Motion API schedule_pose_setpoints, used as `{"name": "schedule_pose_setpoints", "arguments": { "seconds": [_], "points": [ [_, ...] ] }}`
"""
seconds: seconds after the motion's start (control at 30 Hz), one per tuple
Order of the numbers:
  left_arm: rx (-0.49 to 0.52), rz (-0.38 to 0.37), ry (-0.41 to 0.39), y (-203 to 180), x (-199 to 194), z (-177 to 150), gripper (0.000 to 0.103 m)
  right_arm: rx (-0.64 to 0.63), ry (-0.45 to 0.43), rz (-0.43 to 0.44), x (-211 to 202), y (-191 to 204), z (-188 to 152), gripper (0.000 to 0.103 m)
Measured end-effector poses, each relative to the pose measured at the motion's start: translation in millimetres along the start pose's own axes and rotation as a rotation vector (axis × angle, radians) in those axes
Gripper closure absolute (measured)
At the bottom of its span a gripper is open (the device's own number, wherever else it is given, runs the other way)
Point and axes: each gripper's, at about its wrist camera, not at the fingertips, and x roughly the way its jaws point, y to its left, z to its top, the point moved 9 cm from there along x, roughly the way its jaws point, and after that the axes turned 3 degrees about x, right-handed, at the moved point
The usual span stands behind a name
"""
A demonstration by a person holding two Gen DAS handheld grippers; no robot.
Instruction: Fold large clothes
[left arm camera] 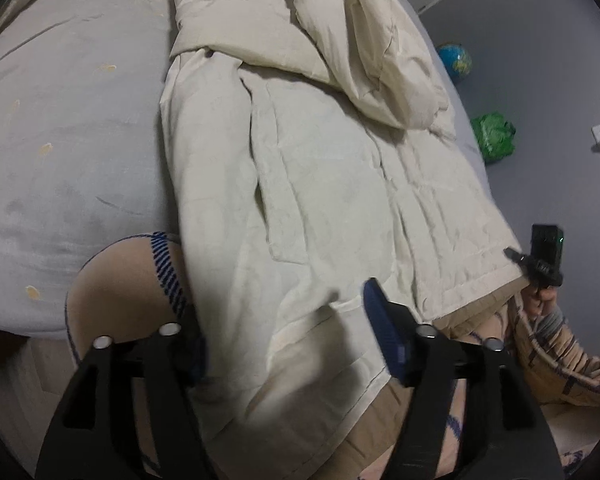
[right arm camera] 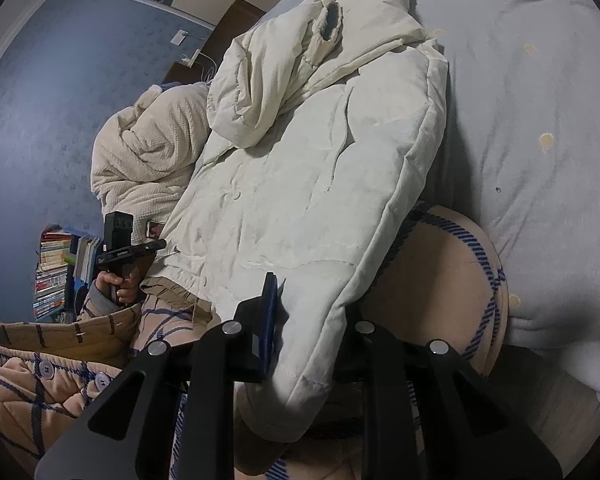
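Right gripper (right arm camera: 300,332) is clamped on the cream coat (right arm camera: 300,184) hem at lower centre.
Left gripper (left arm camera: 284,344), spread unclenched, straddles the opposite hem corner; coat lies on the bed (left arm camera: 60,120), evidently readied for folding.

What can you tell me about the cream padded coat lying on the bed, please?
The cream padded coat is quilted, matte and crumpled, lying lengthwise on the grey bed sheet, hood bunched at the far end. Its hem overhangs a tan plaid blanket. The right gripper is shut on one hem corner; the left gripper straddles the other, open.
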Motion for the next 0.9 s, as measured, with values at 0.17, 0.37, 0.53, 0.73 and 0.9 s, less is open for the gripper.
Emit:
{"name": "schedule_pose_setpoints", "arguments": {
  "seconds": [0.17,0.37,0.53,0.73,0.9],
  "points": [
    [0.010,0.044,-0.026,0.8,3.8,5.9,0.018,0.004,-0.002,-0.002,1.7,-0.4,0.5,0.086],
    [0.053,-0.001,0.054,-12.3,10.0,-1.3,0.027,-0.014,-0.017,-0.013,2.6,5.0,2.5,0.086],
    [0.011,-0.016,0.031,1.0,-5.4,-11.2,0.035,-0.015,-0.028,-0.005,3.6,5.1,1.7,0.087],
    [0.018,-0.071,0.072,-5.1,-12.1,-32.2,0.060,-0.041,-0.051,0.024,2.4,15.1,7.5,0.090],
    [0.030,-0.066,0.056,-8.2,-11.0,-35.5,0.086,-0.050,-0.058,0.030,1.8,18.6,8.2,0.092]
  ]
}}
